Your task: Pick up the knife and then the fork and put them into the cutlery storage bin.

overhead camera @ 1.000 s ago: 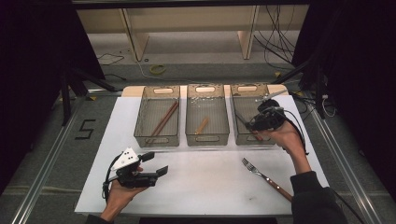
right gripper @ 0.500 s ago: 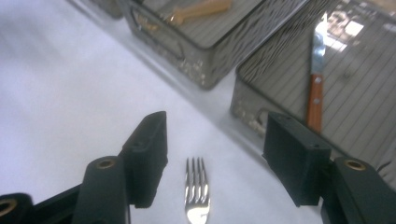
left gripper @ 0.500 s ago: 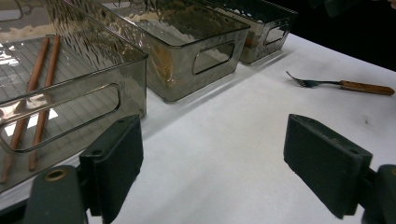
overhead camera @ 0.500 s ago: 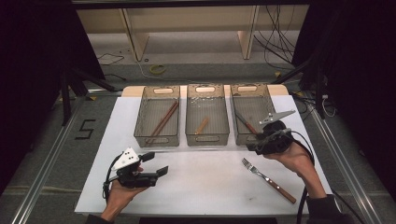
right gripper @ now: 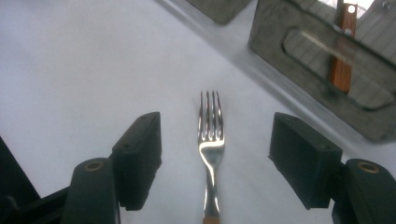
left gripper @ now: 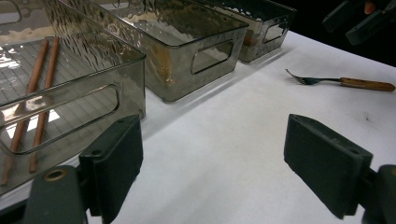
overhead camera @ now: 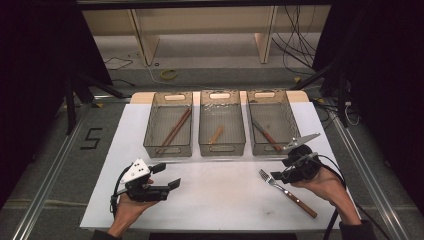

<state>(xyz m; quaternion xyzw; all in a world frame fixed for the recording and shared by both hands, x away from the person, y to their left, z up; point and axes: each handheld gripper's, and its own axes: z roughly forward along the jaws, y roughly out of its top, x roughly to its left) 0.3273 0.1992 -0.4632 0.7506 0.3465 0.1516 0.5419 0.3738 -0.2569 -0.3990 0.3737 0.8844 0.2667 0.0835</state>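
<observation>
A fork (overhead camera: 286, 191) with a wooden handle is seen lying flat on the white table top (overhead camera: 220, 200) in the lower right of the high view, tines toward the upper left and handle toward the lower right corner. The right gripper (overhead camera: 281, 170) is held just above the fork's tine end, at the right of that frame. In the right gripper view the fork (right gripper: 211, 144) is framed upright in the middle of the picture, tines pointing up, with a black jaw at either side of it and clear white table between each pad and the metal; the jaws have just been opening, stand wide apart, and nothing is pressed between them. The left gripper (overhead camera: 169, 177) is seen in the lower left of the high view, held in a hand (overhead camera: 131, 207) above the table, its jaws spread with nothing between them, as the left gripper view confirms. Three smoky clear plastic bins are lined up across the upper middle of the high view: the left bin (overhead camera: 150, 131) holds a pair of brown chopsticks (overhead camera: 174, 131), the middle bin (overhead camera: 204, 125) holds a short wooden-handled piece that is too small to name, and the right bin (overhead camera: 287, 122) holds a knife with a wooden handle (overhead camera: 266, 135). The fork lies just below the right bin, apart from it.
</observation>
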